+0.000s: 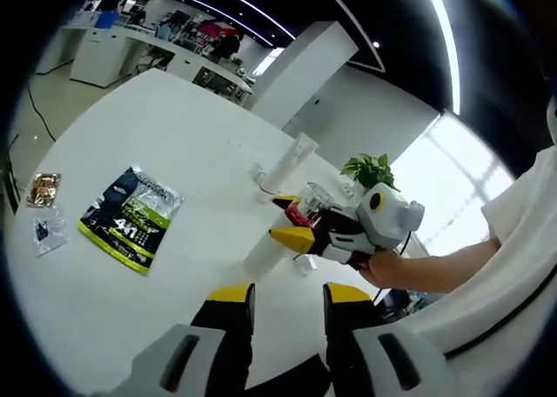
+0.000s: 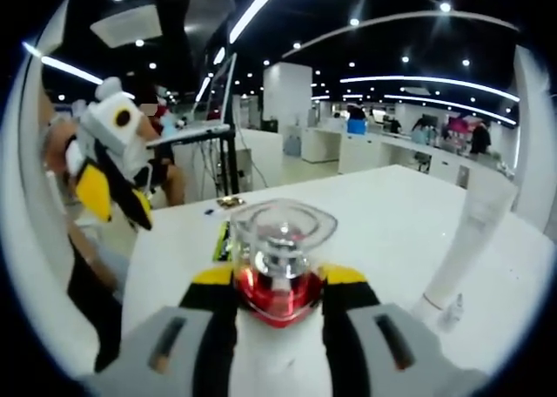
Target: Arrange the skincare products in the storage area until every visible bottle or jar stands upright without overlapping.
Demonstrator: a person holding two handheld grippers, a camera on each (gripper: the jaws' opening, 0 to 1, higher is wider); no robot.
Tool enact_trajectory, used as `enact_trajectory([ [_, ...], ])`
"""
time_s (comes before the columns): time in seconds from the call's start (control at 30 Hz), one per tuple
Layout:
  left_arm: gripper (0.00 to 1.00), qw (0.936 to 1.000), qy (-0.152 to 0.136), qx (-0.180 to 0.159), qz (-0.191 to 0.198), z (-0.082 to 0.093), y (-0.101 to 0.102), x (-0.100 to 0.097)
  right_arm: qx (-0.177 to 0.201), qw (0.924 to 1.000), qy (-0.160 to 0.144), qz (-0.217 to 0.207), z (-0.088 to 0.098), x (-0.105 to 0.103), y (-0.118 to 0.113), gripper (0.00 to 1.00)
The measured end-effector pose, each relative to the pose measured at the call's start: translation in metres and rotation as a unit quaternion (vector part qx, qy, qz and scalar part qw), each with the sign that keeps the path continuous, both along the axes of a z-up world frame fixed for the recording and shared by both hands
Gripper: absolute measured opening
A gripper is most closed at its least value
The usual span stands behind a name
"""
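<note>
My right gripper (image 2: 278, 277) is shut on a red bottle with a clear faceted cap (image 2: 280, 240), held above the white table (image 2: 383, 205). In the left gripper view that same right gripper (image 1: 291, 218) comes in from the right in a person's hand, with the red bottle (image 1: 306, 204) between its yellow tips. A tall white tube (image 1: 291, 164) stands on its cap behind it, also seen as the tube (image 2: 468, 240). A small clear vial (image 2: 452, 310) stands beside the tube. My left gripper (image 1: 289, 296) is open over the table, nothing between its jaws.
A green and black packet (image 1: 130, 218) lies flat on the table's left side, with two small sachets (image 1: 45, 212) further left. A potted plant (image 1: 370, 167) stands at the far edge. A pale white cylinder (image 1: 261, 258) sits under the right gripper. Desks and people fill the background.
</note>
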State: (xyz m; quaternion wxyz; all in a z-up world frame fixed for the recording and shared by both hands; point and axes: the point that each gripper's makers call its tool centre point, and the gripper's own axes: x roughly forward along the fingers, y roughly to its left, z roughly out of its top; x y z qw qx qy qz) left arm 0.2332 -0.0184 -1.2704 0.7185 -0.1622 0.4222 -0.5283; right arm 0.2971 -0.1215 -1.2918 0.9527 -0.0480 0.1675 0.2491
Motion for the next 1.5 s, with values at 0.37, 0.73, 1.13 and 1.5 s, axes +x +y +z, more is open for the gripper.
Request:
enact_trajectory([
  [0.37, 0.32, 1.0, 0.0, -0.002, -0.004, 0.001, -0.006, -0.003, 0.007, 0.9999, 0.013, 0.004, -0.003, -0.005, 0.003, 0.36],
  [0.73, 0.32, 0.9997, -0.001, -0.007, -0.023, 0.004, -0.023, -0.004, 0.024, 0.9996, 0.014, -0.01, 0.007, -0.008, -0.006, 0.43],
  [1.13, 0.45, 0.9841, -0.141, 0.036, -0.101, 0.016, -0.068, 0.025, 0.034, 0.9974, 0.027, -0.057, 0.008, -0.042, -0.034, 0.52],
  [1.5, 0.56, 0.9155, -0.276, 0.078, -0.282, 0.019, -0.118, 0.016, 0.056, 0.9885, 0.037, -0.135, 0.006, -0.08, -0.062, 0.53],
])
